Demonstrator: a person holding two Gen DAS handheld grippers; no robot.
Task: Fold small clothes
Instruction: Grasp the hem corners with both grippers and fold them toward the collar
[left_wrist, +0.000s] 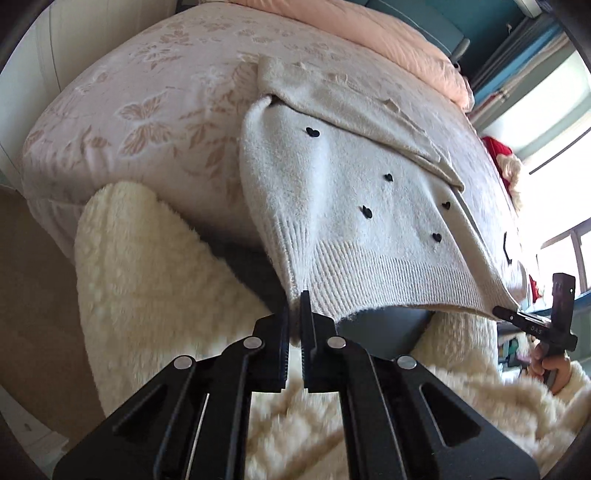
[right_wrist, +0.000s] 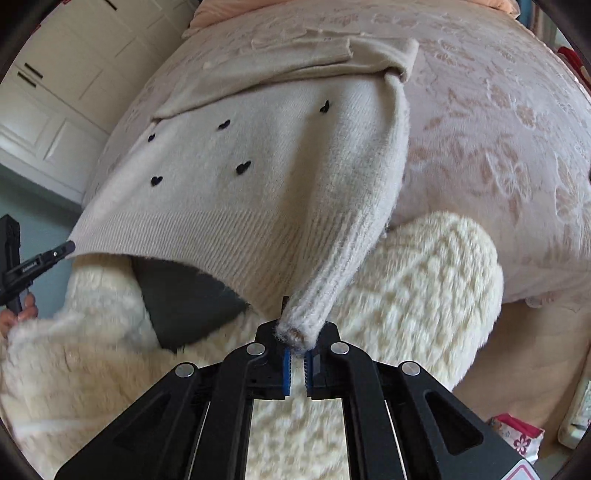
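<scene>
Both grippers (left_wrist: 294, 306) (right_wrist: 297, 334) angled down, pinching sweater (left_wrist: 351, 206) hem corners.

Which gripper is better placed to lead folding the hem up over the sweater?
Neither clearly: the left gripper and right gripper each pinch a hem corner of the sweater, so probably both together.

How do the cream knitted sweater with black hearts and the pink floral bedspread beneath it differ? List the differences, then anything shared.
The cream knitted sweater carries small black hearts; the pink floral bedspread has a pale leaf and flower pattern. The sweater's ribbed hem is lifted off the bed, pinched at its corners by the left gripper and right gripper; the bedspread lies flat. Both are soft, pale fabrics.
</scene>
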